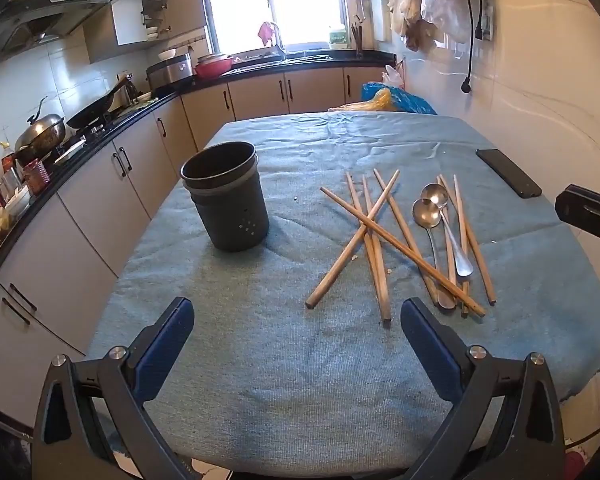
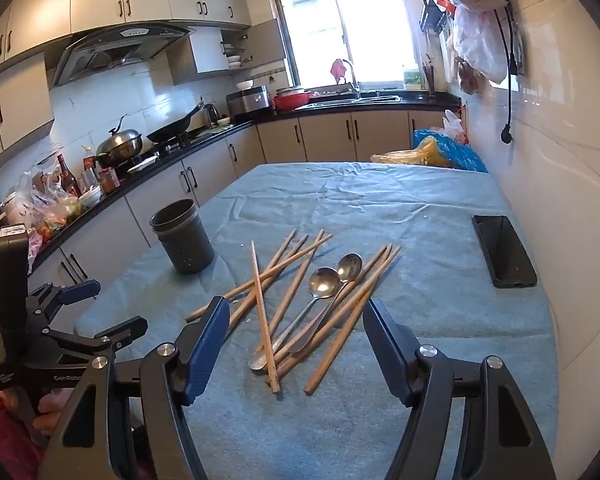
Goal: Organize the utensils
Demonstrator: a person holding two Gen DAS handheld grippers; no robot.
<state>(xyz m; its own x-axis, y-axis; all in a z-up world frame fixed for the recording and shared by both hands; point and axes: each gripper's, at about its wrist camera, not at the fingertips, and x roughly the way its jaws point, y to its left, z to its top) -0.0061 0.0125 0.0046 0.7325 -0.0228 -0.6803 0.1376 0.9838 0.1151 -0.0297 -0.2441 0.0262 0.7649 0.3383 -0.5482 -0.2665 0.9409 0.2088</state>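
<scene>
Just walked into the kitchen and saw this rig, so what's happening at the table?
A person holds a gripper in each hand over the towel-covered table. The left gripper and right gripper are both open and empty. Wooden chopsticks and two metal spoons lie in a loose pile; the dark utensil holder stands upright, with nothing sticking out.

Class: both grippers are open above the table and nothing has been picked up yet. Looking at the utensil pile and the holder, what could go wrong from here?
1. The chopsticks lie crossed over each other and over the spoons, so lifting one may drag or scatter its neighbours.
2. The holder stands near the table's left edge; a nudge while loading could tip it off.
3. The phone lies close to the pile and could be knocked.
</scene>
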